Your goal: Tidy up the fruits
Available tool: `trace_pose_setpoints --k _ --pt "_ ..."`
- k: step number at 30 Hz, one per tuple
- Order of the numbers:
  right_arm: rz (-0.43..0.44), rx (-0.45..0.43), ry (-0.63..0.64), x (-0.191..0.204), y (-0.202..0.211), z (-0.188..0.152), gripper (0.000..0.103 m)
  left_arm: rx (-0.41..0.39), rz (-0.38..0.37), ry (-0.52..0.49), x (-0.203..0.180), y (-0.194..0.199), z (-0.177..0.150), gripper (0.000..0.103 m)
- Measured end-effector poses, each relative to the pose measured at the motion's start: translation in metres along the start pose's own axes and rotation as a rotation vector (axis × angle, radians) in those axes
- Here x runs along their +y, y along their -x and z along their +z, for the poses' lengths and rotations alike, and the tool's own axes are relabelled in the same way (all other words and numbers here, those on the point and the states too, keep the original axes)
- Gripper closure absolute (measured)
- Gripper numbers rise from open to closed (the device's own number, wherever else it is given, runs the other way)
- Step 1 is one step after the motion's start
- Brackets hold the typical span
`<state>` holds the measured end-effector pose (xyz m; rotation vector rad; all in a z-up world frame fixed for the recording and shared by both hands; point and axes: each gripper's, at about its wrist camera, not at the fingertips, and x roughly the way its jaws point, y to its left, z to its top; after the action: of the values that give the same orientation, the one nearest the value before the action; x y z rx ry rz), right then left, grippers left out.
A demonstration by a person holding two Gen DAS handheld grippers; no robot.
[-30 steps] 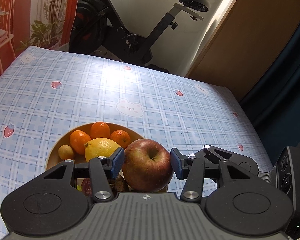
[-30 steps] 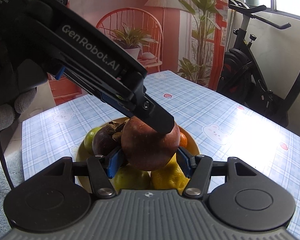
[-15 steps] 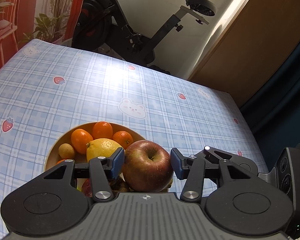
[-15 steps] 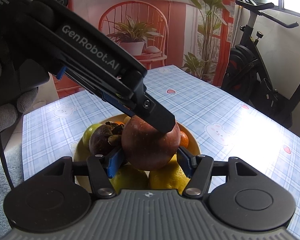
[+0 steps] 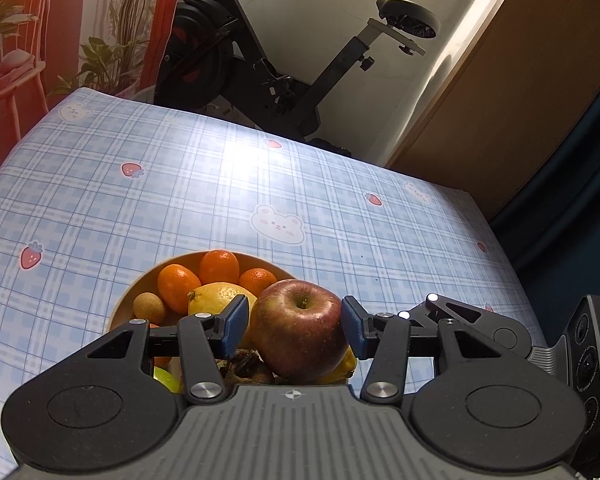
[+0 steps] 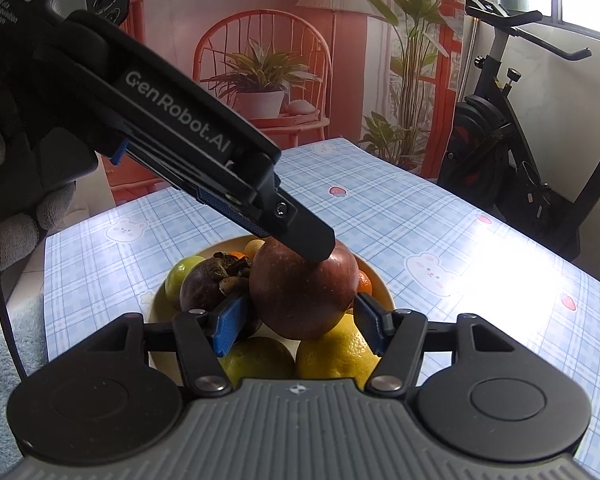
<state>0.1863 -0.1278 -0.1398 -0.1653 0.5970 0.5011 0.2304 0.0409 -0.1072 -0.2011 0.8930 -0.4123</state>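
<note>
A red apple (image 5: pixel 300 330) sits between the blue pads of my left gripper (image 5: pixel 294 326), above a tan bowl (image 5: pixel 126 306) of fruit. The same apple (image 6: pixel 304 292) also sits between the pads of my right gripper (image 6: pixel 298 322), so both grippers are shut on it from different sides. In the bowl (image 6: pixel 384 286) lie oranges (image 5: pixel 178 286), a lemon (image 5: pixel 216 298), a small brown fruit (image 5: pixel 149 309), a mangosteen (image 6: pixel 206 288), a green fruit (image 6: pixel 180 276) and two yellow citrus (image 6: pixel 334 354). The left gripper's body (image 6: pixel 172 132) crosses the right wrist view from the upper left.
The bowl stands on a table with a blue checked cloth (image 5: pixel 260 184) printed with bears and strawberries. An exercise bike (image 5: pixel 284 64) stands beyond the far edge. A red chair with potted plants (image 6: pixel 260 80) and a floor lamp stand behind the table. A wooden door is on the right.
Both grippers have lifted slightly with the apple held between them; the bowl looks a little lower and farther in both views. Neither grip has changed.
</note>
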Motion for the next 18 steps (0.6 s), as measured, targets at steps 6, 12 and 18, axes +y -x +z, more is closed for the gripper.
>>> trace_pose_setpoints --k 6,12,18 --pt "-0.011 -0.027 -0.074 -0.006 0.012 0.005 0.039 -0.03 0.063 -0.031 -0.003 0.018 0.0 0.048" --pt "-0.088 -0.072 -0.183 -0.013 0.038 0.007 0.028 -0.106 0.144 -0.049 -0.003 0.051 0.001 0.029" --pt "-0.222 -0.184 -0.303 -0.018 0.085 0.008 0.008 -0.234 0.181 -0.108 -0.02 0.088 -0.004 0.007"
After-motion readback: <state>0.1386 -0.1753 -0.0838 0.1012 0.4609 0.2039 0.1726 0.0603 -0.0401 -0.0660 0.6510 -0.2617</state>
